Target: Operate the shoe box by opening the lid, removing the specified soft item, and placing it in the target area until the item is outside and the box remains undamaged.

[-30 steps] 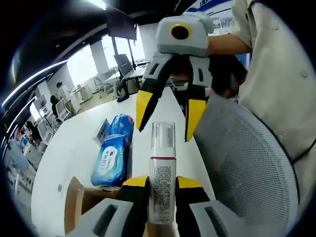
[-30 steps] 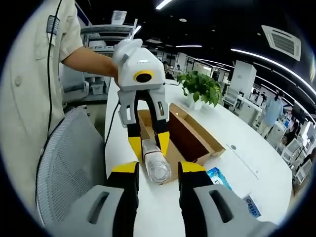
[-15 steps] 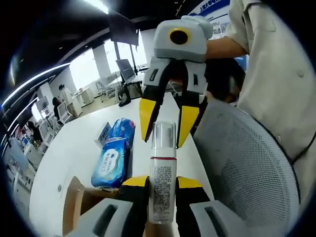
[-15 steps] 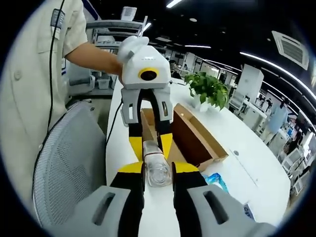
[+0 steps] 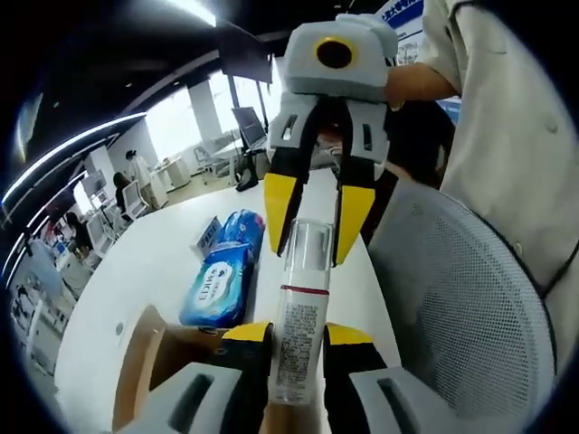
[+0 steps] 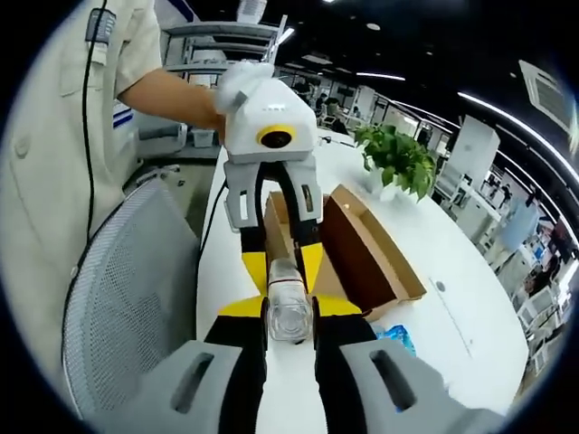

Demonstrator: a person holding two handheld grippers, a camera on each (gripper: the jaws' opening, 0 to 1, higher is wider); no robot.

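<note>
A white pump bottle (image 5: 298, 312) with a clear cap is held in the air between both grippers. My left gripper (image 5: 297, 336) is shut on its labelled body. My right gripper (image 5: 314, 244) comes in from above in the left gripper view, its yellow fingertips pressed against the clear cap. In the right gripper view my right gripper (image 6: 289, 309) is shut on the cap end of the bottle (image 6: 289, 321), and the left gripper (image 6: 283, 267) grips it further along. The open cardboard shoe box (image 6: 366, 249) lies on the white table behind them.
Two blue wipe packs (image 5: 217, 285) lie on the table (image 5: 154, 262) beside the box's flap (image 5: 140, 362). A grey mesh chair back (image 5: 452, 298) stands at the table's edge, with a person in a beige shirt (image 6: 54, 117) holding the grippers. A potted plant (image 6: 398, 158) stands beyond the box.
My right gripper moved in from open and closed on the bottle's cap. The left gripper kept its hold on the bottle's body.
</note>
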